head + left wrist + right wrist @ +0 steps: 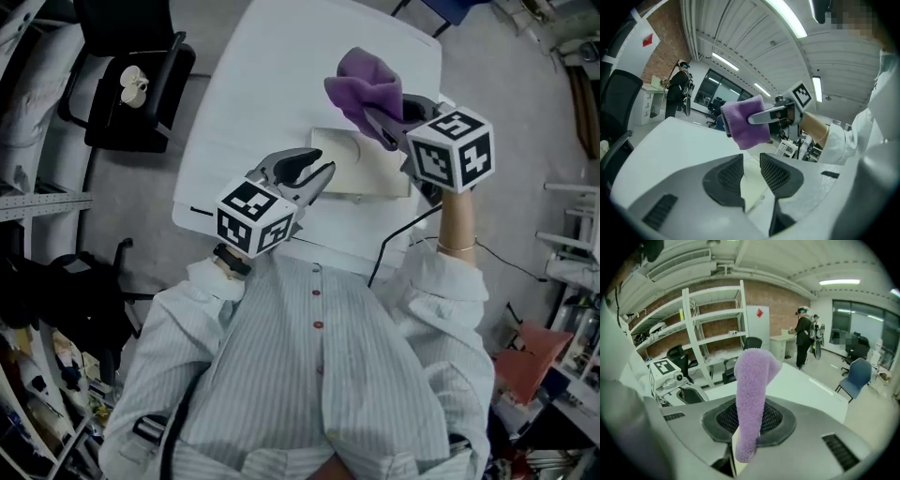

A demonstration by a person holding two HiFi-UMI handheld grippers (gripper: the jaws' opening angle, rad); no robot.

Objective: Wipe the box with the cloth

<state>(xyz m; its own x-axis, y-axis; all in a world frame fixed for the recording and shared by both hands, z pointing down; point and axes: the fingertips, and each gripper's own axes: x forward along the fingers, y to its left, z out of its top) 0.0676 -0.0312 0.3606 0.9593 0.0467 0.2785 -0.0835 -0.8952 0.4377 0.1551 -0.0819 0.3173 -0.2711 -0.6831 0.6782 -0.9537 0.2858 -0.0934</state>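
Note:
A flat cream box (361, 167) lies on the white table (281, 84). A purple cloth (364, 86) hangs raised above the box's far right part, and my right gripper (377, 118) is shut on it. In the right gripper view the cloth (751, 390) stands up between the jaws of that gripper (749, 430). My left gripper (323, 169) hovers over the box's left end, open with nothing between its fingers. In the left gripper view the box (752, 185) shows through the gap of the left gripper (751, 164). The cloth (746, 122) and the right gripper (780, 112) hang beyond it.
A black chair (136, 84) with a pale object on it stands left of the table. A dark cable (394, 239) runs over the table's near edge. Shelving (701, 338), a blue chair (858, 376) and a standing person (804, 336) are farther off.

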